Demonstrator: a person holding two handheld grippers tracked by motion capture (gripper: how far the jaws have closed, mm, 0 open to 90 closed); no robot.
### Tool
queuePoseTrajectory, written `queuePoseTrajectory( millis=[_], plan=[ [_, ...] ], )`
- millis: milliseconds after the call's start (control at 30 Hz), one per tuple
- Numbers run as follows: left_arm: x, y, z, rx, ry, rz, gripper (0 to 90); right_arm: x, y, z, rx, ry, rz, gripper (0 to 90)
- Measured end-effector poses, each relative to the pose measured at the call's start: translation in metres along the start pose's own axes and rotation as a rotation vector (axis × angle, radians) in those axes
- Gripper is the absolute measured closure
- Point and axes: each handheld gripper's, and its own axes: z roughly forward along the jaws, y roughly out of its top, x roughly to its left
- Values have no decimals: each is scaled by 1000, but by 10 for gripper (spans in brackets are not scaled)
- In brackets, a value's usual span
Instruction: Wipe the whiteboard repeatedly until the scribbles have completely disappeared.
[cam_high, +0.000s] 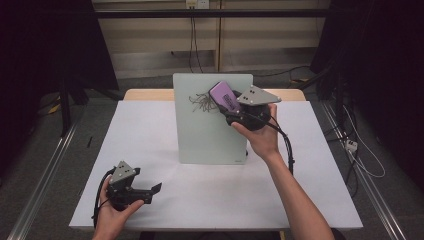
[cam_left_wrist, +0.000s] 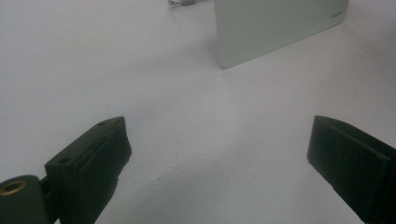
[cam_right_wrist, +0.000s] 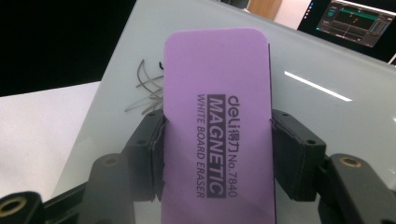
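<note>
The right hand-held gripper (cam_right_wrist: 217, 154) has its black jaws clamped on the long sides of a purple whiteboard eraser (cam_right_wrist: 217, 116), held above the middle of the high view against the upper part of a small pale glass whiteboard (cam_high: 200, 135). The eraser is a flat rounded rectangle with a smooth printed back. A tangle of thin dark pen scribbles (cam_high: 200, 101) sits just left of the eraser in the high view, near the board's top edge.

The step in hand looks like wiping those marks off. To do it well, the eraser's face should lie flat on the glossy board and sweep left across the whole scribble with even pressure, since a tilted edge would likely skip strokes.

The left hand-held gripper (cam_high: 150, 192) rests at the lower left of the high view, jaws wide apart and empty over the matte white surface (cam_high: 300, 190). It could steady the board, which may slide.
</note>
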Motion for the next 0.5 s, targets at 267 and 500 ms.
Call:
queuePoseTrajectory(
  millis=[267,500],
  plan=[
    [1,0,0,3,2,-1,56,11,0,9,10,17,-7,421],
    [0,0,0,0,2,3,56,21,0,18,14,38,-2,421]
  ],
)
